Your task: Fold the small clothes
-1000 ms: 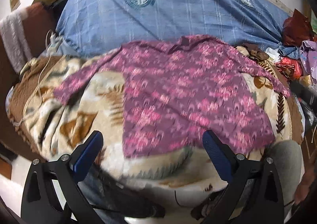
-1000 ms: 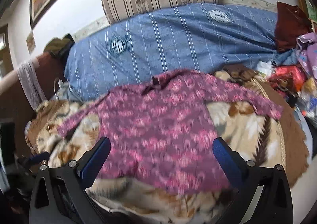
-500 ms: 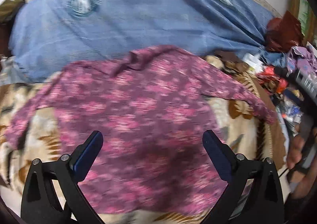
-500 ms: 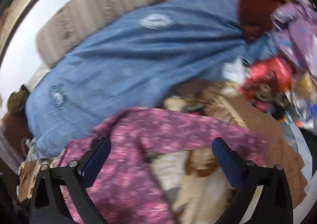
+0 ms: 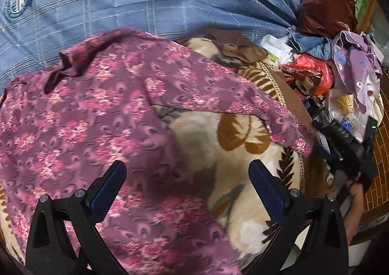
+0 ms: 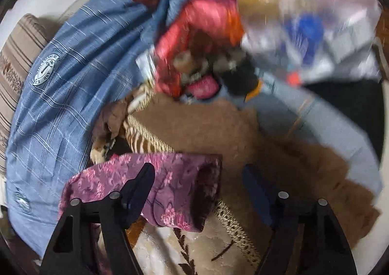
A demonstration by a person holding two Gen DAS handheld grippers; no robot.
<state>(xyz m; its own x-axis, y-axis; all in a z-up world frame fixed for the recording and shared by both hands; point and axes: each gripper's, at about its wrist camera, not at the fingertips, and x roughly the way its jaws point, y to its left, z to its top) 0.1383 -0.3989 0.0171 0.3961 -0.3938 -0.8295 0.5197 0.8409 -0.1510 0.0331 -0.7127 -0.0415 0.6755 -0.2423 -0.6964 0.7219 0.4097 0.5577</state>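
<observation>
The left gripper [image 5: 187,185] is seen at the bottom of its view with its blue-padded jaws spread wide and nothing between them; it is held above the purple floral blouse [image 5: 85,129], which fills the left half of that frame. The garment is laid flat, evidently so that it can be folded, on a cream and brown leaf-patterned blanket [image 5: 218,165]. One sleeve [image 5: 243,102] is stretched toward the right of the frame, its cuff near the blanket's edge.

The right gripper [image 6: 199,192] is likewise found wide open and holding nothing. Its left finger [image 6: 138,190] lies over the sleeve cuff [image 6: 170,190] at lower centre of its view, while the other finger stands clear of the cloth, over the blanket's brown border [image 6: 243,141]. This placement is judged to be an approach to pinch the cuff so the sleeve may be folded inward; no grip has yet been made.

Behind the garment, a blue checked bedcover [image 5: 145,2] occupies the upper frame. A heap of mixed clothes and bags [image 5: 328,61] is noted at the upper right; it appears blurred in the right wrist view. The fold is judged to be at its start.
</observation>
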